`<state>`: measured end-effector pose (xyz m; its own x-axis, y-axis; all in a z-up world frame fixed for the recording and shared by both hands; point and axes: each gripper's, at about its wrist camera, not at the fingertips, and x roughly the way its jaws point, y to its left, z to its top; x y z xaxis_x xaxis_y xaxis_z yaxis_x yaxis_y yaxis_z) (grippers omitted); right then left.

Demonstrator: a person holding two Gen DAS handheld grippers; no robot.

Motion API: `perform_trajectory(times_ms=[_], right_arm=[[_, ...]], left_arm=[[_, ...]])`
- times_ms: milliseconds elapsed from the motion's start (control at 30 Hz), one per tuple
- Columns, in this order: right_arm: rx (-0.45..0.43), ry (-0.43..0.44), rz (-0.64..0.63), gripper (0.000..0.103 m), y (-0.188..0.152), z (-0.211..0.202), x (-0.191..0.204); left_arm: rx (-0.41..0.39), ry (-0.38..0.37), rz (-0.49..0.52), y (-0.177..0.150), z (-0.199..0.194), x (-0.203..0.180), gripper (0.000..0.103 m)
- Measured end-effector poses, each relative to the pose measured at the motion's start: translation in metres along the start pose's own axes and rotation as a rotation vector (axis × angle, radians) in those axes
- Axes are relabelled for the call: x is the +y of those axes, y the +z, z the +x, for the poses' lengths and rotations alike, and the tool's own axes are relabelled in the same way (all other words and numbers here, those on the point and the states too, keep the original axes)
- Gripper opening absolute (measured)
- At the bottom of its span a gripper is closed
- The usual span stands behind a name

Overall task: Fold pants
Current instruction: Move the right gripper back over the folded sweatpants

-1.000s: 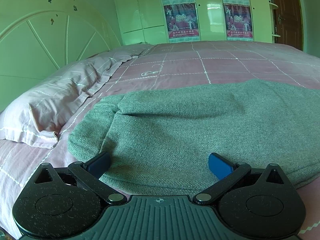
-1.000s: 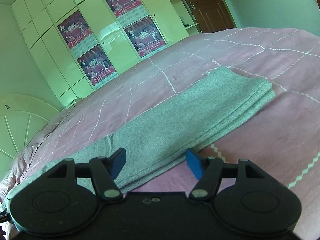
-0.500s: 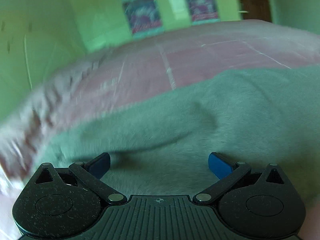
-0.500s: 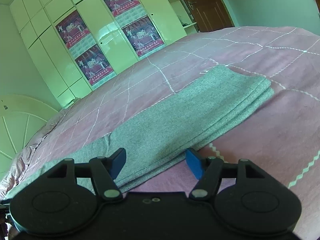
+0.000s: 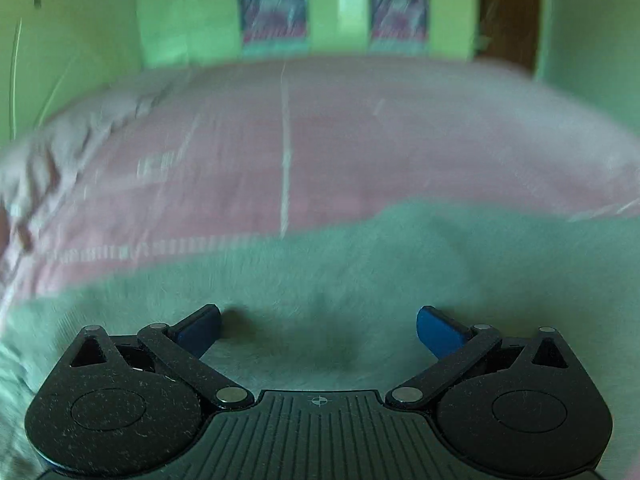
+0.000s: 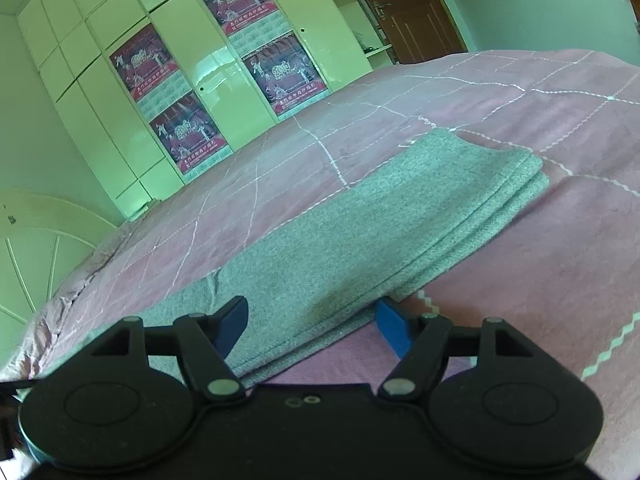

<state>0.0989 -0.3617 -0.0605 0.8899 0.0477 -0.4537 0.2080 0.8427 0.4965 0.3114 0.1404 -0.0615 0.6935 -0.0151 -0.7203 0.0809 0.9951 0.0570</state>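
Pink bedspread (image 6: 560, 240) carries the pants (image 6: 360, 232), folded lengthwise. Both my grippers, left (image 5: 319, 330) and right (image 6: 312, 326), gape wide over them. Risk: grabbing only the top layer.

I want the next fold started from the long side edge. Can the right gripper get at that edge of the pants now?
Probably yes. The right gripper is open, its fingers straddling the near edge of the pants, which lie flat on the bed with nothing between.

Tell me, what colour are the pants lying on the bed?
Grey-green, a plain knit with no pattern; the pants show sharpest in the right wrist view.
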Motion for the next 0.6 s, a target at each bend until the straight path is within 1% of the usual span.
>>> perform_trajectory(times_ms=[33, 67, 133, 167, 200, 233, 267, 300, 333, 367, 400, 433, 467, 533, 567, 600], right_arm=[[-0.005, 0.001, 0.013, 0.065, 0.0, -0.001, -0.002], [-0.01, 0.005, 0.026, 0.064, 0.001, -0.002, -0.005], [-0.017, 0.015, 0.051, 0.065, 0.001, -0.003, -0.009], [-0.017, 0.02, 0.055, 0.065, 0.001, -0.003, -0.01], [-0.016, 0.023, 0.056, 0.065, 0.001, -0.002, -0.011], [-0.015, 0.027, 0.055, 0.066, 0.001, -0.002, -0.011], [-0.016, 0.029, 0.054, 0.067, 0.0, -0.002, -0.01], [-0.015, 0.03, 0.053, 0.067, 0.0, -0.001, -0.01], [-0.014, 0.031, 0.054, 0.067, 0.001, -0.001, -0.01], [-0.015, 0.034, 0.059, 0.067, 0.001, -0.002, -0.01], [-0.016, 0.039, 0.067, 0.066, 0.001, -0.002, -0.011], [-0.017, 0.043, 0.076, 0.066, 0.001, -0.002, -0.012], [-0.018, 0.048, 0.088, 0.066, 0.001, -0.002, -0.013], [-0.022, 0.056, 0.106, 0.066, 0.001, -0.001, -0.016], [-0.025, 0.059, 0.108, 0.066, 0.001, -0.001, -0.016], [-0.028, 0.06, 0.111, 0.066, 0.001, -0.001, -0.016]], left_arm=[[-0.005, -0.013, -0.068, -0.004, 0.006, 0.008, 0.103], [-0.007, 0.004, -0.117, -0.003, 0.007, 0.013, 0.103], [0.008, 0.061, -0.157, 0.006, 0.0, 0.01, 0.103], [-0.033, 0.039, -0.185, 0.011, -0.012, 0.005, 0.103], [-0.085, -0.003, -0.193, 0.016, -0.022, 0.0, 0.103], [-0.111, -0.008, -0.182, 0.022, -0.027, -0.008, 0.103], [-0.119, 0.008, -0.159, 0.03, -0.026, -0.018, 0.103], [-0.111, 0.011, -0.15, 0.035, -0.02, -0.025, 0.103], [-0.083, 0.008, -0.162, 0.039, -0.007, -0.029, 0.103], [-0.035, 0.004, -0.187, 0.04, 0.009, -0.03, 0.103], [0.025, 0.015, -0.202, 0.038, 0.027, -0.032, 0.103], [0.04, 0.036, -0.183, 0.033, 0.04, -0.035, 0.103], [0.016, 0.052, -0.158, 0.03, 0.043, -0.041, 0.103], [0.015, 0.08, -0.206, 0.036, 0.037, -0.046, 0.103], [-0.017, 0.076, -0.23, 0.039, 0.028, -0.05, 0.103], [-0.061, 0.054, -0.244, 0.041, 0.02, -0.054, 0.103]])
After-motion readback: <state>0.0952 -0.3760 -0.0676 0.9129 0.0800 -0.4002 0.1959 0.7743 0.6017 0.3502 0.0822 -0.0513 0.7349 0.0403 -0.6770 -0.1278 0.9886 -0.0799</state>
